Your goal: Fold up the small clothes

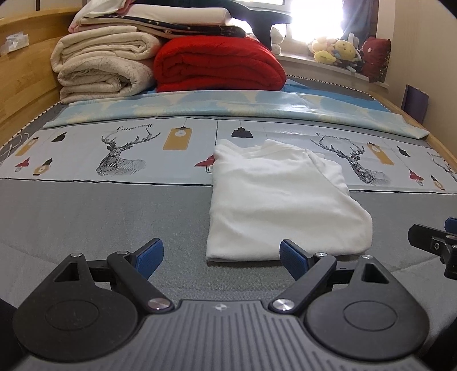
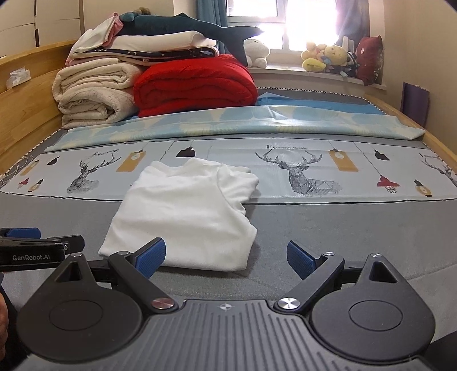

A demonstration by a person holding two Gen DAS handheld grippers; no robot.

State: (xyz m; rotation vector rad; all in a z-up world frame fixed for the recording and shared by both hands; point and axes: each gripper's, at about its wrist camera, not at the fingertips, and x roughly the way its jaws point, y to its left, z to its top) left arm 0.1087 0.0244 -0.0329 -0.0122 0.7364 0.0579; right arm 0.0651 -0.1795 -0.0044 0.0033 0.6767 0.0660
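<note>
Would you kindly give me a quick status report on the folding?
Left gripper open, empty. Right gripper open, empty. White garment lies partly folded on the grey bed cover, just ahead of both. Nothing in the way.

One white garment [image 1: 282, 199] lies folded on the bed [image 1: 85, 217]. Behind it stand one red blanket [image 1: 217, 65] and two rolled cream blankets [image 1: 100, 65], with a stack of folded linens [image 1: 160, 20] on top. Two tools show: left tool [image 1: 221, 258], right tool [image 2: 225, 258], both spread wide.
</note>
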